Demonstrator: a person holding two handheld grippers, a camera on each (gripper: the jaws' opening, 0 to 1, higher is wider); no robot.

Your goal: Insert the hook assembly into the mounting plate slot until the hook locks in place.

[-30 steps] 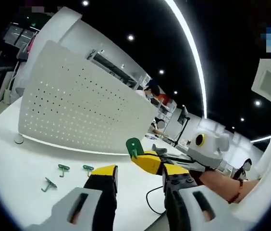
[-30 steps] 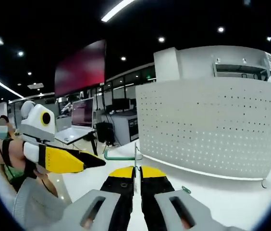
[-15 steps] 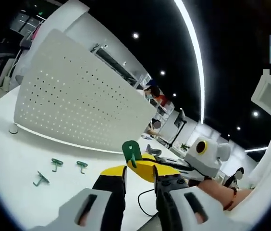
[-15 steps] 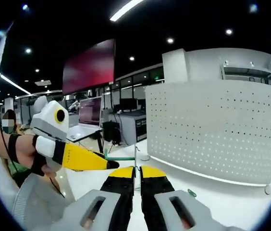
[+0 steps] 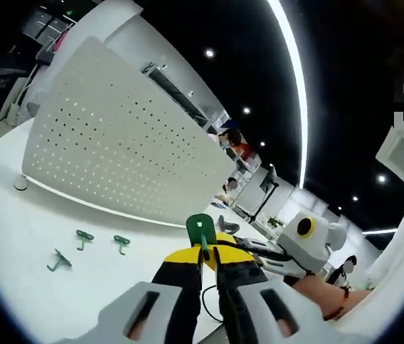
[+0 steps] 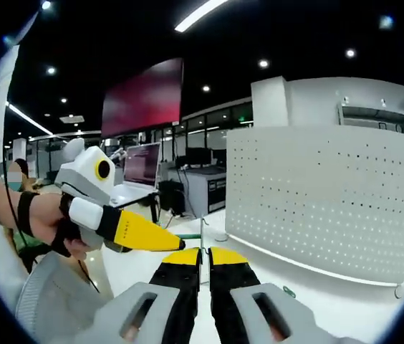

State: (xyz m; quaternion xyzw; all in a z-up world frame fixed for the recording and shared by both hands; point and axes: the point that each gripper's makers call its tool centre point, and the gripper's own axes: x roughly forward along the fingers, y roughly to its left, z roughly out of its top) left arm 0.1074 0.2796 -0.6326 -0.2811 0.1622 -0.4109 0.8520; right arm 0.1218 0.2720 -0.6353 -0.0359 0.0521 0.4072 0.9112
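The green hook [image 5: 200, 231] is up in the air above the worktop [image 5: 37, 236], between the two hand-held grippers. In the left gripper view its flat rounded plate stands up just above the yellow tips of the left hand-held gripper [image 5: 208, 256], whose jaws are drawn close together around the hook's thin stem. The right hand-held gripper [image 5: 256, 247] comes in from the right in that view and meets the hook at the same spot, its yellow tips partly hidden behind the left one's jaws.

In the right gripper view the right hand-held gripper [image 6: 202, 252] has its jaws pressed nearly shut on a thin upright rod of the hook [image 6: 200, 240], and a green bar of the hook runs off to the left. There the left hand-held gripper [image 6: 175, 244], with its long yellow jaw, reaches the bar from the left side, held by a person's hand [image 6: 69, 228] with a dark strap on the wrist.

Beyond the hook stands the white pegboard [image 5: 116, 154], upright on the worktop and full of small holes; the hook is well apart from it. In the right gripper view the pegboard [image 6: 324, 197] rises on the right.

Three more green hooks lie loose on the worktop in front of the pegboard: one [image 5: 56, 261] nearest the left edge, one [image 5: 83, 237] in the middle and one [image 5: 121, 243] closest to the grippers.
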